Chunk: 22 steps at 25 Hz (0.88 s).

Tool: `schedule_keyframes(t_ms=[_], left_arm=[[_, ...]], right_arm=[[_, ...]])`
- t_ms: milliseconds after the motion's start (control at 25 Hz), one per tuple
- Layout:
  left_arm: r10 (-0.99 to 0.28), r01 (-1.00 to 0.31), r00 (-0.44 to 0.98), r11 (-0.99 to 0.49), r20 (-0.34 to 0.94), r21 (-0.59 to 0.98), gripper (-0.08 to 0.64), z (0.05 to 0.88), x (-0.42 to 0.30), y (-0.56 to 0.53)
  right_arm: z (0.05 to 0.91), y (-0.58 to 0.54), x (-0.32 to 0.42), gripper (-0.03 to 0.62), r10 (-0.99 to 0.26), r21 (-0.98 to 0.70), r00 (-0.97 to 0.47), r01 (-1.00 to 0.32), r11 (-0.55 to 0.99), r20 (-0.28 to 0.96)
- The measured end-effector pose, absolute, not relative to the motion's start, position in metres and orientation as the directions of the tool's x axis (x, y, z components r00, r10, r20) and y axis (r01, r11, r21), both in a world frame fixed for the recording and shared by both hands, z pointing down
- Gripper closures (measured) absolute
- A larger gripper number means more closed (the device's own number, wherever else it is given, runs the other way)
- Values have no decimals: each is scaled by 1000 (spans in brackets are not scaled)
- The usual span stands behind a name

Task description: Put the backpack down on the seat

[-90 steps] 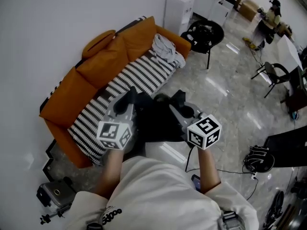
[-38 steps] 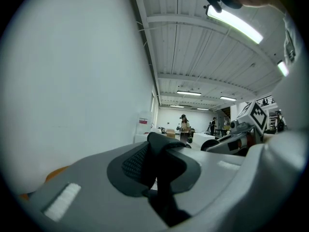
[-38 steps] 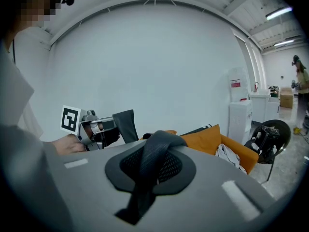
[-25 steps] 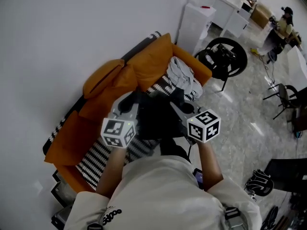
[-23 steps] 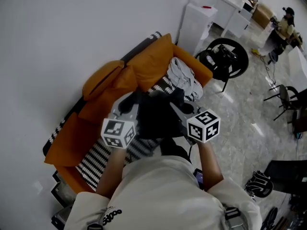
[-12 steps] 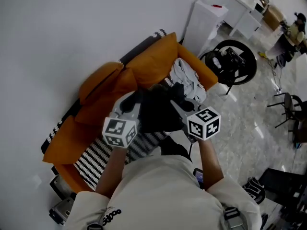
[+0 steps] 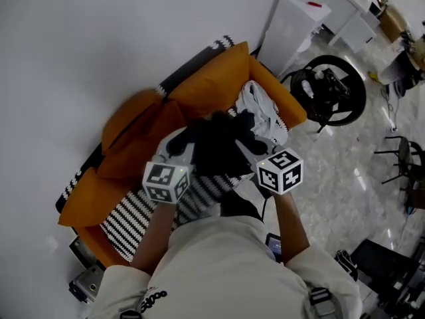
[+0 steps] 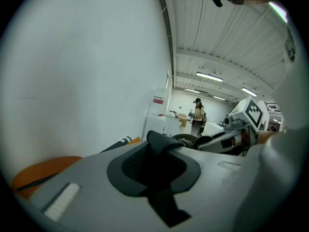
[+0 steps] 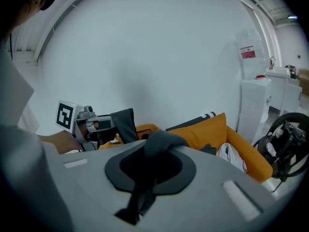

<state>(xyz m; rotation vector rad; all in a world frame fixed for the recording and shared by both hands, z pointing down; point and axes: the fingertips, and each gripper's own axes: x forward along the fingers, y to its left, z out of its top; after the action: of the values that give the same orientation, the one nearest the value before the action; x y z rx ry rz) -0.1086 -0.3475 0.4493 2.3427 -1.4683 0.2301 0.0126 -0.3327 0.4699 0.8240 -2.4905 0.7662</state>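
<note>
**Backpack hanging over the sofa, held only by its straps**

Head view: the black backpack hangs between the two tools, just ahead of them and above the striped seat of the orange sofa. It does not look to be resting on anything yet. The left tool and right tool sit at the bag's two sides, level with each other. A grey heap of clothing lies on the seat just beyond the right tool. If the bag goes down there, I'd expect it to land on the heap and tip or roll. A loose cushion lies beyond the left tool, so the open stretch of seat is below and slightly behind the tools.

Left gripper view: the jaws are pinched together on a dark strap, which bulges out above them. Little webbing is caught. To my eye, a jerk on the way down could slide it free, and that side of the bag would drop.

Right gripper view: these jaws are likewise clamped on a second strap, with its tail trailing below. The sofa back stands ahead. The seat's front edge is not visible from here. If one tool lets go before the bag's weight is on the seat, it could swing and slip off to the floor.
</note>
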Motion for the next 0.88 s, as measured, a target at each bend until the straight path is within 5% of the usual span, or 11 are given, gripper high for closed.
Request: schedule_keyframes(t_ms=[880], left_arm=[[-767, -904, 428, -356, 477, 238, 515, 533, -78, -507]], right_arm=[[546, -469, 48, 569, -344, -484, -736, -655, 581, 583]])
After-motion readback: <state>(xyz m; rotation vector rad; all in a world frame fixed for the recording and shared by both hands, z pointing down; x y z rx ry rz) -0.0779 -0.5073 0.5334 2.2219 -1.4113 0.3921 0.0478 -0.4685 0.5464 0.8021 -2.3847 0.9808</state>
